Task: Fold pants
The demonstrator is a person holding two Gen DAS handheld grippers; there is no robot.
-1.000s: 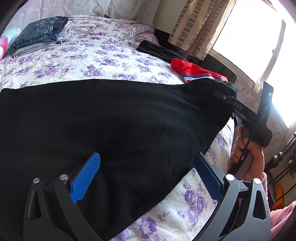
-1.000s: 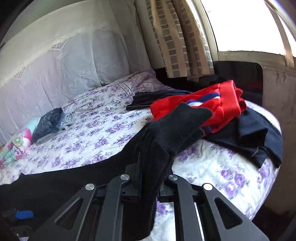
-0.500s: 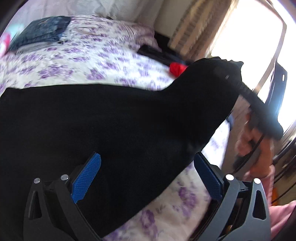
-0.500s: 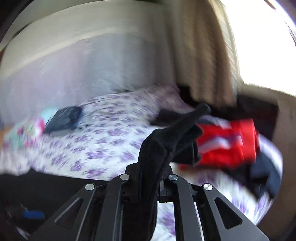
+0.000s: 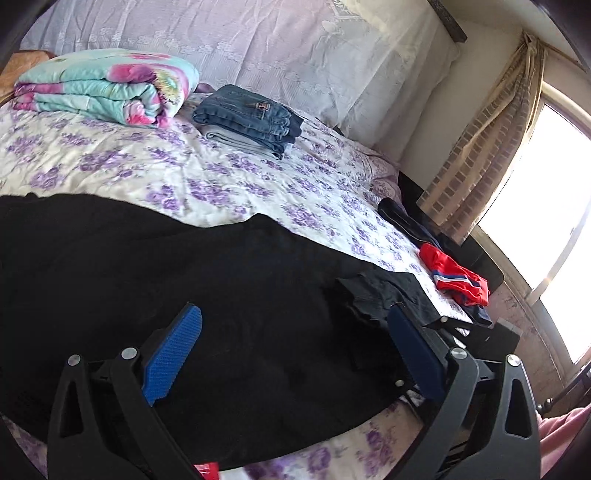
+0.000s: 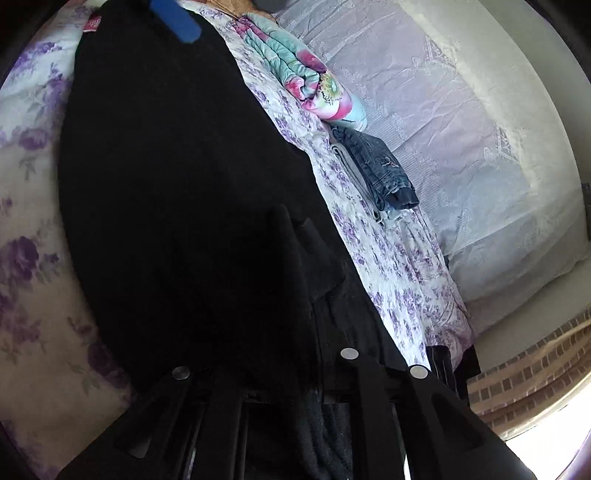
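Black pants (image 5: 184, 277) lie spread across the flowered bedspread (image 5: 110, 166). My left gripper (image 5: 293, 312) hovers open just over them, its blue pads wide apart and holding nothing. One end of the pants (image 5: 373, 291) is folded back on top of the rest. My right gripper (image 5: 476, 332) is at that end, on the right. In the right wrist view the black pants (image 6: 166, 184) fill the middle. A ridge of cloth (image 6: 288, 251) runs up between the jaws of my right gripper (image 6: 291, 369), which are opening. The left gripper's blue pad (image 6: 177, 18) shows at the top.
Folded jeans (image 5: 247, 118) and a rolled flowered quilt (image 5: 107, 88) sit near the lace-covered head of the bed. A red garment (image 5: 458, 277) and a dark one (image 5: 402, 221) lie at the right edge, by the curtain (image 5: 491, 147) and bright window. A pink sleeve (image 5: 561, 435) is at lower right.
My right gripper has lifted the pants' end off the red garment, rolled over and carried it back across the pants. The left gripper stayed open while its view swung towards the head of the bed.
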